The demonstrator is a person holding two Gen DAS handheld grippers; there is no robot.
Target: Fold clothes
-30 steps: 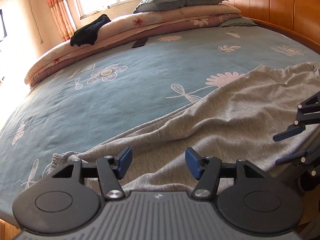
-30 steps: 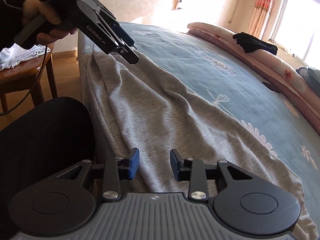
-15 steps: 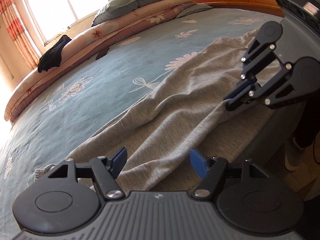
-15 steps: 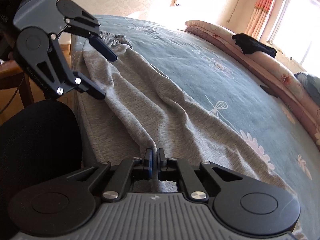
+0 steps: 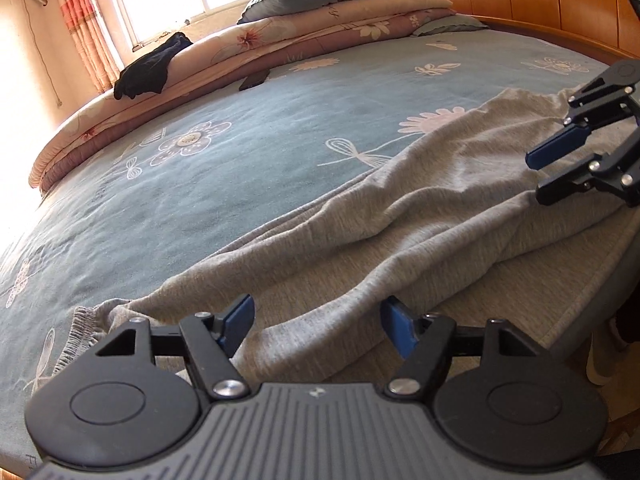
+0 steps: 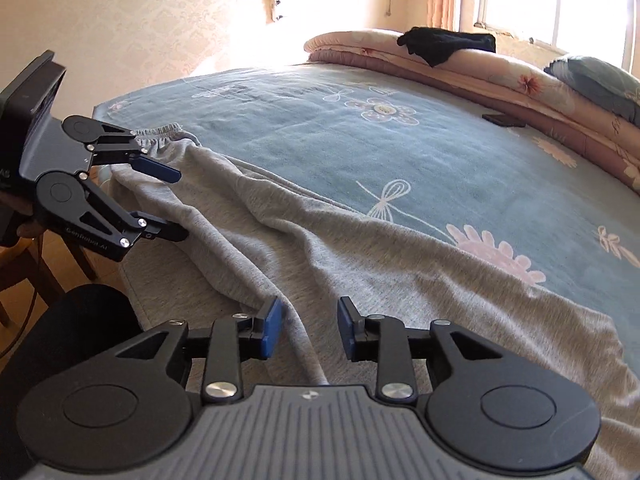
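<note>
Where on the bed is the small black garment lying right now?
The black garment is draped over the folded pink quilt along the bed's far edge, below the window: upper left in the left wrist view, top centre-right in the right wrist view.

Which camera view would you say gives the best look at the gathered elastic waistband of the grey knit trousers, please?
The right wrist view: the gathered elastic waistband of the grey knit trousers lies in the open on the blue floral bedsheet, beside the left gripper. The left wrist view shows only a short stretch, partly behind the gripper body.
</note>
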